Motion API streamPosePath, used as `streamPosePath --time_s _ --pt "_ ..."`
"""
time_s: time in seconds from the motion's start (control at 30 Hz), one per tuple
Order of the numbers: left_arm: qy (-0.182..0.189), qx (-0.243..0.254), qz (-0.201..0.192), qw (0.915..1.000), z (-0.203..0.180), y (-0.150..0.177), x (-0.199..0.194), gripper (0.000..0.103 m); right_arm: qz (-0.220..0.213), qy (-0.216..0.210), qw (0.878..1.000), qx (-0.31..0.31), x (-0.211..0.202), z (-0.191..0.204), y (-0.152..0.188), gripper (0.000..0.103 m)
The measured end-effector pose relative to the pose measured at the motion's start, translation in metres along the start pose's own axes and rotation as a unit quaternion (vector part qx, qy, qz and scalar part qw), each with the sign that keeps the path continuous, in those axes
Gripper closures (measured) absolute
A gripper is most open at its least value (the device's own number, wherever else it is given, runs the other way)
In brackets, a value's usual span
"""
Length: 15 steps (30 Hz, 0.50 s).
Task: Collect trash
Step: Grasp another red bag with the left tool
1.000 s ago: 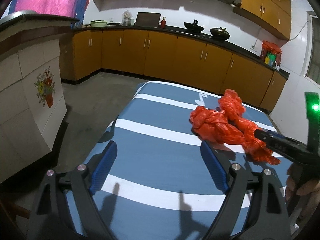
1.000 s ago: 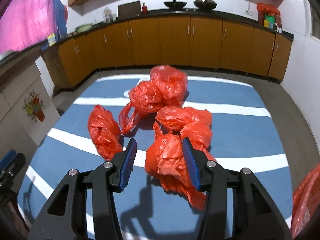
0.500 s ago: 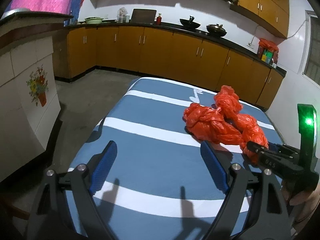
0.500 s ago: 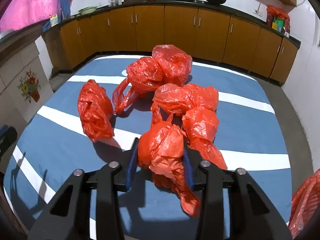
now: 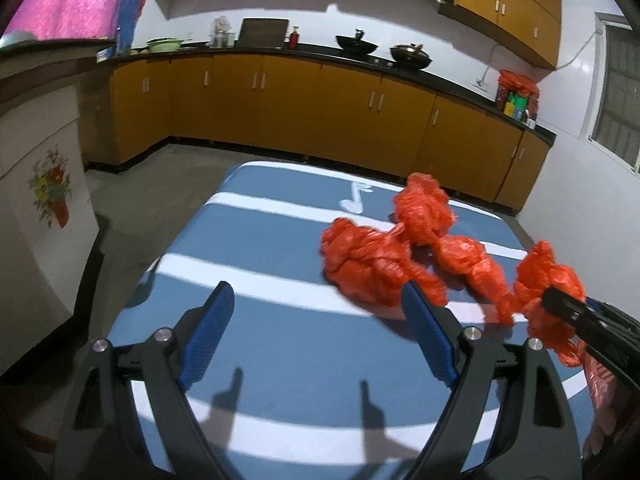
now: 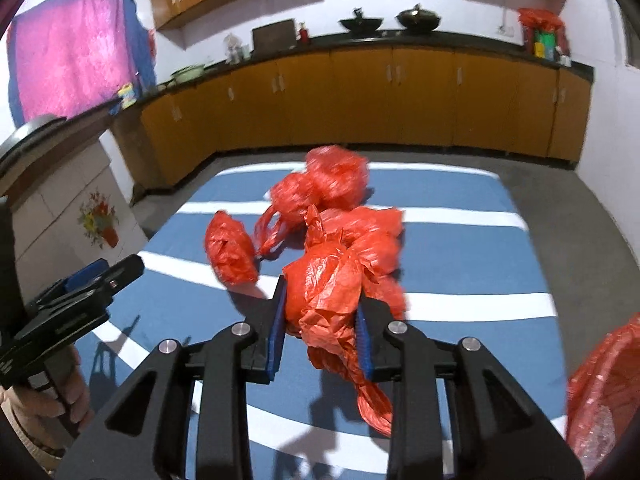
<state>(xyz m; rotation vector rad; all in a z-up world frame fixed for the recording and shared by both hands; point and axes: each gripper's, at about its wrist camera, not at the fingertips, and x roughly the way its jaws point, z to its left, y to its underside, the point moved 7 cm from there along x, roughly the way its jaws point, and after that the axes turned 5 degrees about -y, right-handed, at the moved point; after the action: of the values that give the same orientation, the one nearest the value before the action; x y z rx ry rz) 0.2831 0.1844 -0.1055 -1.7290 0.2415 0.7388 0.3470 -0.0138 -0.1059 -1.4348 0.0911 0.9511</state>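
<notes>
Several crumpled red plastic bags lie on a blue table with white stripes [image 6: 460,264]. My right gripper [image 6: 322,312] is shut on one red bag [image 6: 328,292] and holds it lifted above the table; it also shows at the right of the left wrist view [image 5: 548,280]. Other bags lie behind it: one at the left [image 6: 230,246], a far pair [image 6: 320,184] and one just behind the held bag [image 6: 372,228]. My left gripper [image 5: 312,328] is open and empty over the table's near left part, with a bag [image 5: 368,264] just beyond its right finger.
A red bin or bag opening [image 6: 604,392] sits at the near right edge of the table. Orange kitchen cabinets [image 5: 320,108] run along the back wall. A white tiled counter with a flower decal [image 5: 40,200] stands to the left across bare floor.
My right gripper has closed on the nearest red bag and lifted it off the table. The left gripper stayed open and shifted slightly forward.
</notes>
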Motion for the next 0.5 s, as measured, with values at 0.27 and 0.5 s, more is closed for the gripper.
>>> streamPosePath --time_s 0.27,0.5 --pt "0.008 0.019 0.022 0.9995 -0.046 -0.015 0.043 0.019 0.0 0.056 0.998 0.035 -0.016 -0.049 0.009 0.073" --pt "-0.022 0.038 0.073 0.9963 -0.061 -0.013 0.088 0.023 0.007 0.075 0.996 0.054 -0.019 -0.07 0.018 0.073"
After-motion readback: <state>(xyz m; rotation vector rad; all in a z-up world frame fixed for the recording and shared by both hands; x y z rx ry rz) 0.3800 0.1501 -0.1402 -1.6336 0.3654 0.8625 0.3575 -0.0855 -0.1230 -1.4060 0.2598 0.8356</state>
